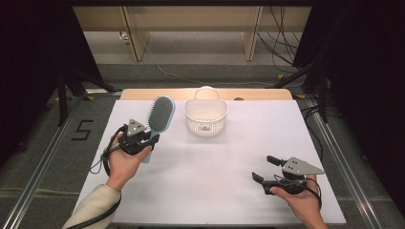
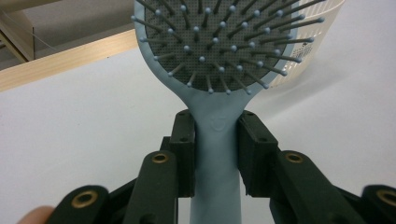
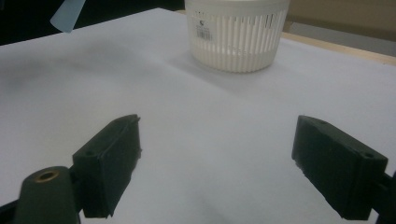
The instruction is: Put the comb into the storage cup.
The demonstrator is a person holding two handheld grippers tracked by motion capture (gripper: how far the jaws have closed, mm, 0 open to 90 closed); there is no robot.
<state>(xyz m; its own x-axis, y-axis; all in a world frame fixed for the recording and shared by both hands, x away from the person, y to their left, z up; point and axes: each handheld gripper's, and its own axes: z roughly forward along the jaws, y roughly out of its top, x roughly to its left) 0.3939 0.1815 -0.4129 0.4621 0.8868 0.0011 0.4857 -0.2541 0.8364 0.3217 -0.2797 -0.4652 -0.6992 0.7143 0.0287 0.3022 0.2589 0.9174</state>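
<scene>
high view puts my left gripper (image 1: 143,139) at the left side of the white table (image 1: 215,181), with a light blue paddle hairbrush (image 1: 160,117) standing up from it. left gripper view confirms what i have: both black pads pressed against the brush handle (image 2: 217,154) just below the bristled head, bristles facing the camera. the white slotted basket (image 1: 206,116) sits near the table's far edge, close to the brush head but apart from it. my right gripper (image 1: 267,169) is low at the near right, jaws spread wide with only bare table between them.
</scene>
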